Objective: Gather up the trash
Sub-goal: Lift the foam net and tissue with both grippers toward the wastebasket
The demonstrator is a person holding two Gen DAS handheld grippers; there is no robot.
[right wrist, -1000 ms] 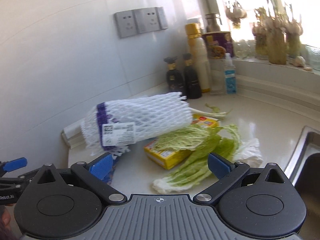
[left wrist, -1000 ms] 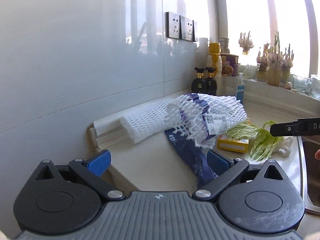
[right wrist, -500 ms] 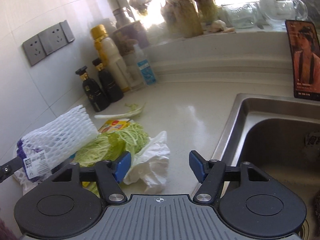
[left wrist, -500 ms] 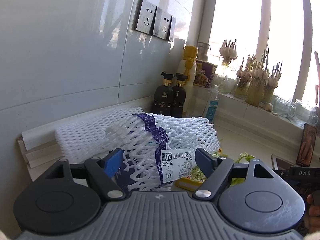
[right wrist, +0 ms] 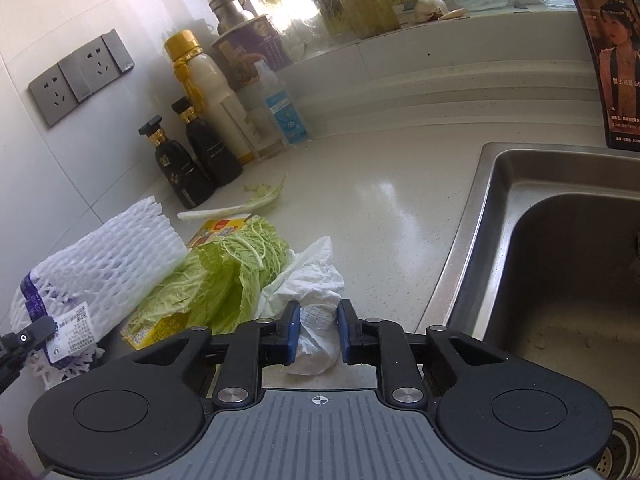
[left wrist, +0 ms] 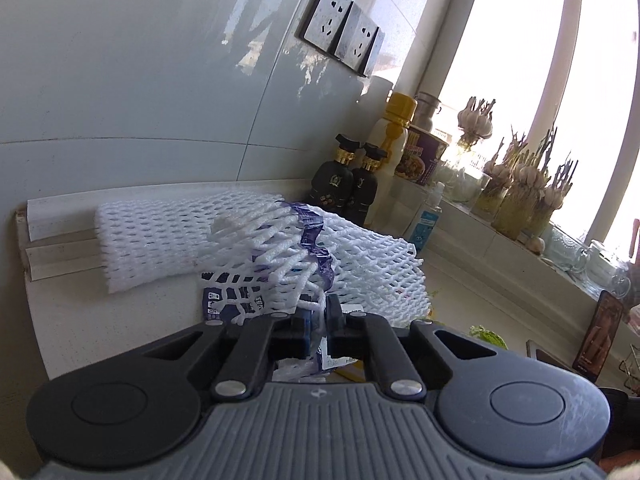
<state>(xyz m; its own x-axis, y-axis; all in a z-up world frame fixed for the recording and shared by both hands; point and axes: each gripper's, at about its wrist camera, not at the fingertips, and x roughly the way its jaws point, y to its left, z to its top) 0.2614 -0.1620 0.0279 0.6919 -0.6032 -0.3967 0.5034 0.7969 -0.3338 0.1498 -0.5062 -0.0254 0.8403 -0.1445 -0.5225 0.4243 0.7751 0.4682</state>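
My left gripper (left wrist: pixel 318 322) is shut on the near edge of a white foam net sleeve with a purple band (left wrist: pixel 320 256); the sleeve also shows in the right wrist view (right wrist: pixel 100 264). A second foam net (left wrist: pixel 160 236) lies behind it by the wall. My right gripper (right wrist: pixel 318 330) is shut on a crumpled white tissue (right wrist: pixel 312 292) on the counter. Green cabbage leaves (right wrist: pixel 224 276) lie over a yellow box (right wrist: pixel 160 328) between net and tissue. A loose cabbage stalk (right wrist: pixel 240 206) lies farther back.
Two dark bottles (right wrist: pixel 188 168), a yellow-capped bottle (right wrist: pixel 208 92), a cup and a blue-labelled bottle (right wrist: pixel 280 108) stand against the wall. A steel sink (right wrist: pixel 560 264) is at the right. A phone (right wrist: pixel 612 64) leans on the sill. Garlic jars (left wrist: pixel 520 196) line the window.
Both grippers were open; the left closed on the foam net sleeve and the right moved right and forward and closed on the tissue.
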